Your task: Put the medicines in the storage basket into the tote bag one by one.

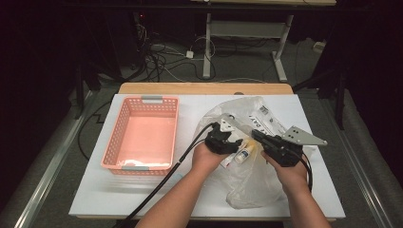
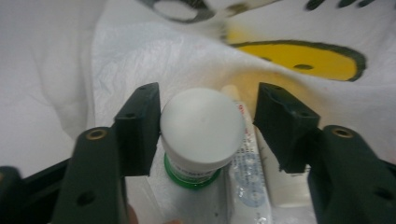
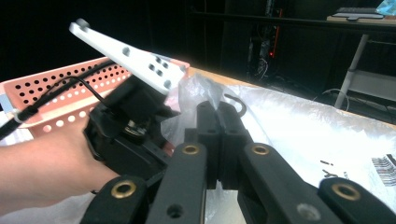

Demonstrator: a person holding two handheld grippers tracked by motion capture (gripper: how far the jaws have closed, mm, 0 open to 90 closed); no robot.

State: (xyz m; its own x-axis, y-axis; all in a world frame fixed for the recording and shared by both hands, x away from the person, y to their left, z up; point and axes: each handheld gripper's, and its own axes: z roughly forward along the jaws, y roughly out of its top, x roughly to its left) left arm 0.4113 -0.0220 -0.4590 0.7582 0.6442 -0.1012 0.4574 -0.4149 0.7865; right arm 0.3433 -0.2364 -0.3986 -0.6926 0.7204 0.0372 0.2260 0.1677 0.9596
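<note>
Bottle (image 2: 201, 135), white cap, green-edged label unreadable, between spread left tool (image 2: 208, 126) jaws; right tool (image 3: 218, 135) pinches plastic bag (image 3: 299, 140).

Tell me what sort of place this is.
Probably a lab or recording workshop, not a home: a white table with a pink basket stands among loose floor cables and bare desk frames in a dark room.

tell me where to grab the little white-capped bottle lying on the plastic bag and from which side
Judging by its pose, grip the small bottle across its round white cap, coming in end-on along its axis, as the left gripper is lined up now. The cap faces the open jaws and sits between them, one pad beside its left edge. The body lies against other packets on the plastic bag, so its sides look crowded.
</note>
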